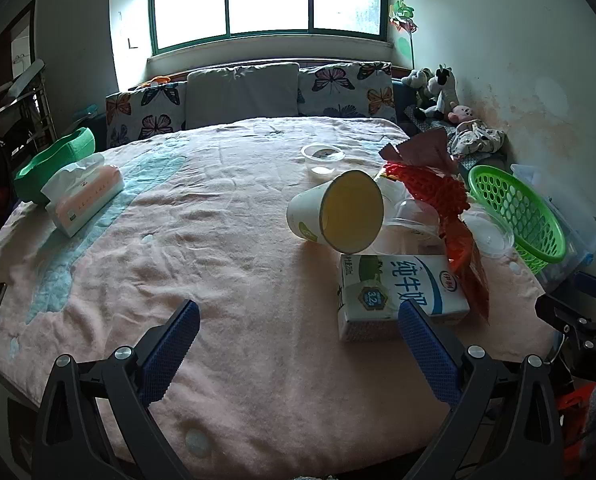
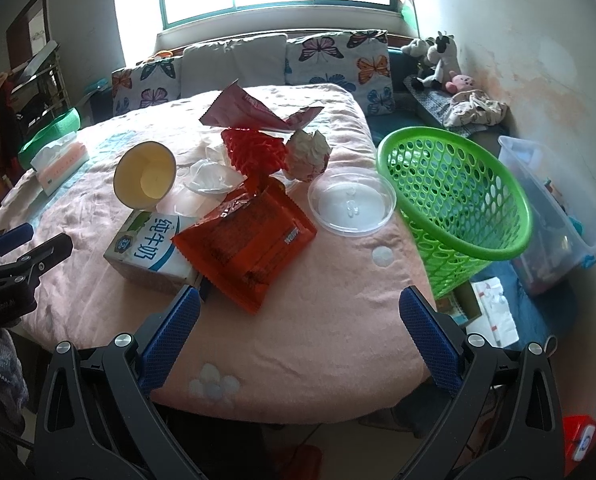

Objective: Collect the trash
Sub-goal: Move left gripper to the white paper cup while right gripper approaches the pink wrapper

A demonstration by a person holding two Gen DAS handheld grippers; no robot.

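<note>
- Trash sits heaped on the right side of a round worktop [image 2: 317,320] draped in a pink cloth: a milk carton [image 2: 150,252], a tipped paper cup [image 2: 146,176], an orange snack bag [image 2: 250,248], a clear plastic lid [image 2: 351,204], red netting [image 2: 254,152] and a crumpled wrapper ball [image 2: 309,152].
- A green basket [image 2: 457,200], tilted with its mouth toward the pile, stands at the worktop's right edge, just beside the lid; it looks empty.
- The left gripper [image 1: 298,324] and right gripper [image 2: 299,312] both hover above the near edge, jaws spread wide and holding nothing.
- Collection appears not yet begun.
- The snack bag lies nearest the right gripper and overlaps the carton; a sound first pick would pinch its near corner and lift clear before swinging to the basket.
- The risk, by this view: dragging the bag could topple the cup resting against the carton.
</note>
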